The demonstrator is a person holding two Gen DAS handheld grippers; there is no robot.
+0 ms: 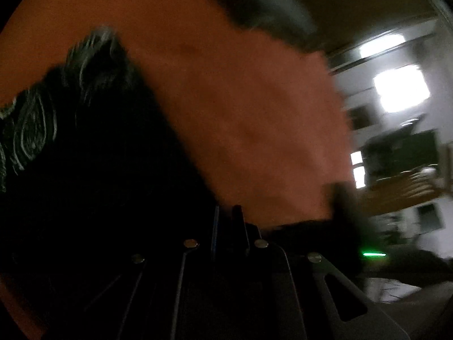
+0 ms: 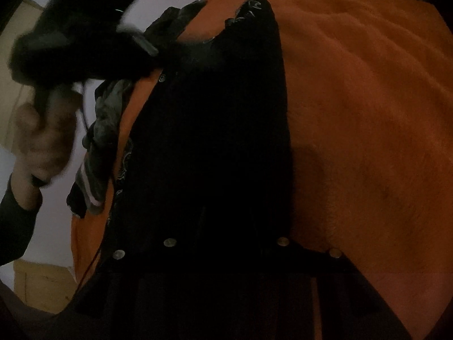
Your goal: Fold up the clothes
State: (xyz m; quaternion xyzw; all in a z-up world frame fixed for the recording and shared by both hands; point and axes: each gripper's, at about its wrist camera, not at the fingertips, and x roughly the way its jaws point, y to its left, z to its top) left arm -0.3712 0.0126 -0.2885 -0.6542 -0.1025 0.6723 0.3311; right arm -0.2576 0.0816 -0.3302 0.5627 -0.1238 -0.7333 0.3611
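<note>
Dim all round, both my views underexposed. On the left wrist view, heavy motion blur smears everything; the only real brightness is a blown-out window (image 1: 400,90) at the right, pure white glare. The black garment (image 1: 93,153) sinks into solid shadow, its pale pattern barely readable. On the right wrist view it's steadier: the orange cover (image 2: 368,113) shows soft creases, but the left hand (image 2: 36,141) streaks into blur. Fisheye bends the edges, with black corners framing each view.

Left tongs (image 1: 226,212) shut, right tongs (image 2: 226,226) undiscernible
</note>
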